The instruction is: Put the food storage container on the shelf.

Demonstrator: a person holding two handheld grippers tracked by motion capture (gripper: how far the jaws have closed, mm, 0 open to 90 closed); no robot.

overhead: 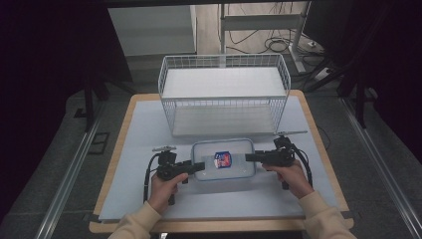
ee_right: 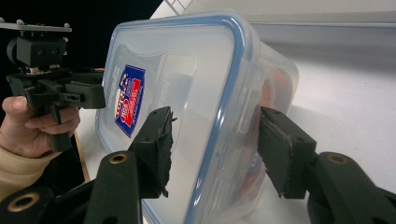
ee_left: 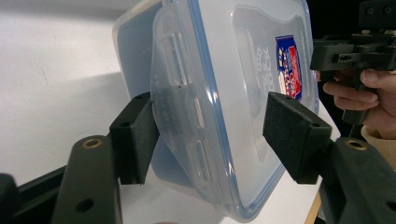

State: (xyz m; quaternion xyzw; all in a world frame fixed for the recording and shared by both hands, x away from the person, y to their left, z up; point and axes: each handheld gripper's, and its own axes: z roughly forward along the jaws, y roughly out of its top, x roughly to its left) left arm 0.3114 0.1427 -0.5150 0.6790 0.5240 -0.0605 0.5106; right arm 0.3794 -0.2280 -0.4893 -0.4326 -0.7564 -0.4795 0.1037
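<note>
Standing over the table, the person has a clear plastic container [overhead: 223,159] with a blue-rimmed lid lying flat on the white mat [overhead: 149,129], near the front edge and just in front of the white wire basket [overhead: 224,92]. Its long axis runs left to right across the table, so each short end faces one hand. The left gripper [overhead: 198,166] comes in level from the left end, the right gripper [overhead: 250,157] from the right end, and the box sits squarely between them, about equally near to both.

In the left gripper view the jaws straddle the container's end: one pad looks to touch the clasp side below the lid [ee_left: 243,93], while the other stands off from the lid's top, so the box is bracketed, not yet pinched. In the right gripper view both pads flank the rim with a gap on each side, jaws spread, nothing clamped.

What the coming move seems to hinge on is this end-to-end line-up: both grippers would need to close over the rim at opposite ends so the box can rise level toward the basket behind it.
</note>
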